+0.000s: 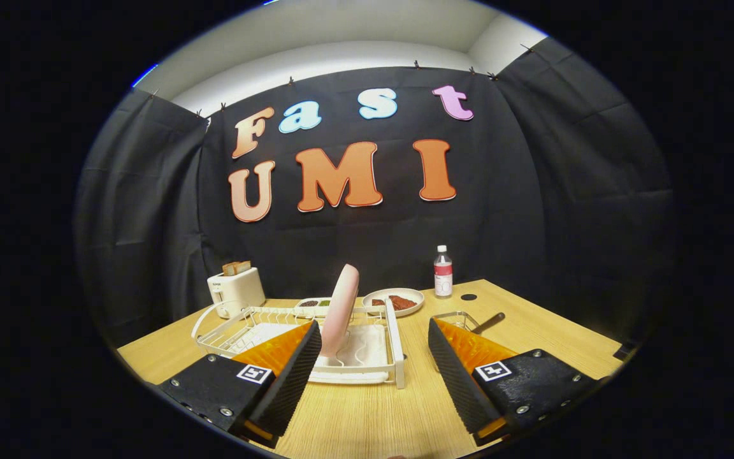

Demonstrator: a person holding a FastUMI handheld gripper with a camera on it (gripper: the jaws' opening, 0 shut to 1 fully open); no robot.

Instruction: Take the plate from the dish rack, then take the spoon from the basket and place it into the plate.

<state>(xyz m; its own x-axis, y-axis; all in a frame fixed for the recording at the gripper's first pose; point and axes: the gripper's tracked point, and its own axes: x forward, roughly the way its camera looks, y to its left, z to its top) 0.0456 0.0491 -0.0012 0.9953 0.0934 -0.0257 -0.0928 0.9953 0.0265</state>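
A pink plate [340, 308] stands on edge in the white wire dish rack [395, 347], just ahead of my left finger. My gripper [370, 347] is open and wide, with nothing between its fingers. Its left finger [290, 376] overlaps the rack's near corner in the view. Behind the right finger [462, 376] sits a small wire basket [453, 317]. A dark spoon handle [489, 323] pokes out of that basket to the right.
On the wooden table [367, 414] beyond the rack stand a white toaster [236, 290] with toast, a white dish of reddish food [395, 301], a small tray of dark items [315, 304], a water bottle [443, 272] and a dark cap [468, 297].
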